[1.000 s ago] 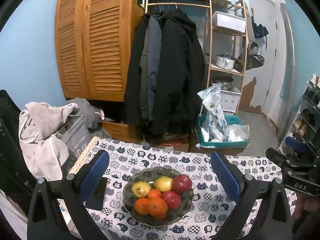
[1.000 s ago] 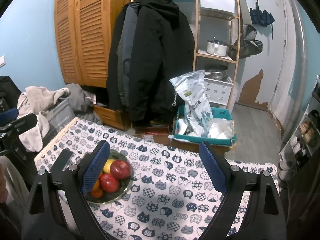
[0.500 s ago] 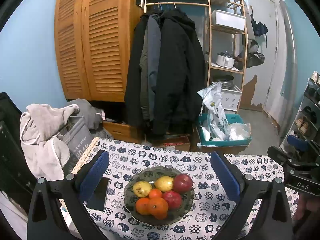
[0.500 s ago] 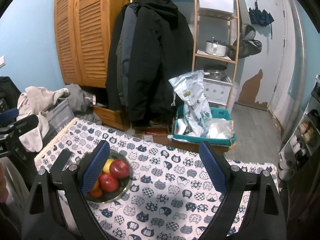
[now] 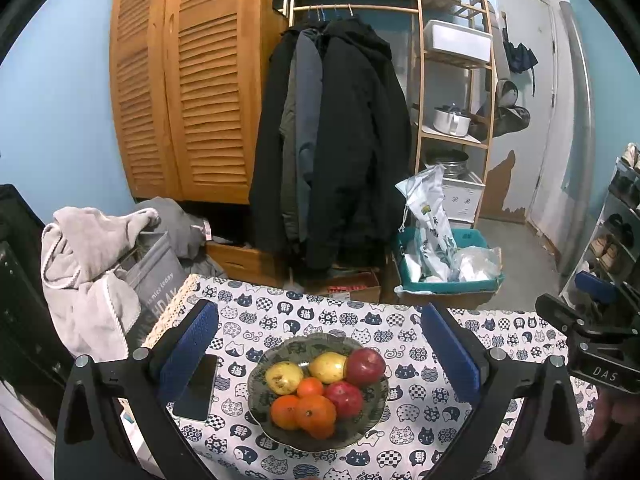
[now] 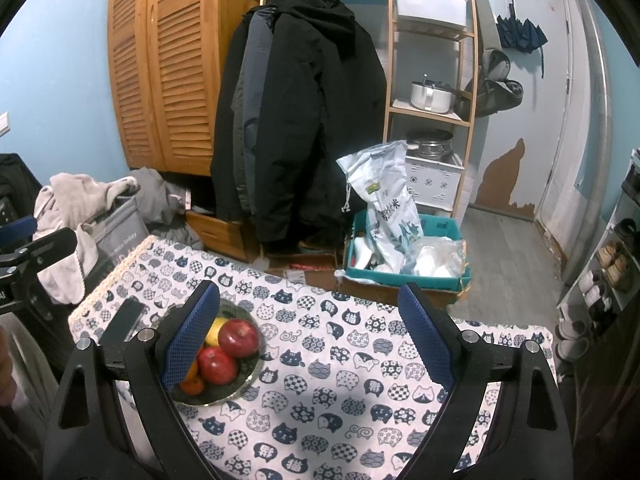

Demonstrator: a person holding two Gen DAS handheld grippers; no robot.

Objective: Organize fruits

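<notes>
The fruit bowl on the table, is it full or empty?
Full. The bowl holds two red apples, two yellow fruits and several oranges, piled together and covering most of its inside.

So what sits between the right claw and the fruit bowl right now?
Nothing: in the right wrist view the open right claw hangs above bare cat-print tablecloth, with the fruit bowl partly behind its left finger. No object lies between.

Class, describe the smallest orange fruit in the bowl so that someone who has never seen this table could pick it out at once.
Start at the table with the cat-print cloth and find the green bowl of fruit beside the black phone. In the middle of the pile sits a small tangerine, between a yellow pear and a red apple. It is clearly smaller than the two oranges in front of it.
</notes>
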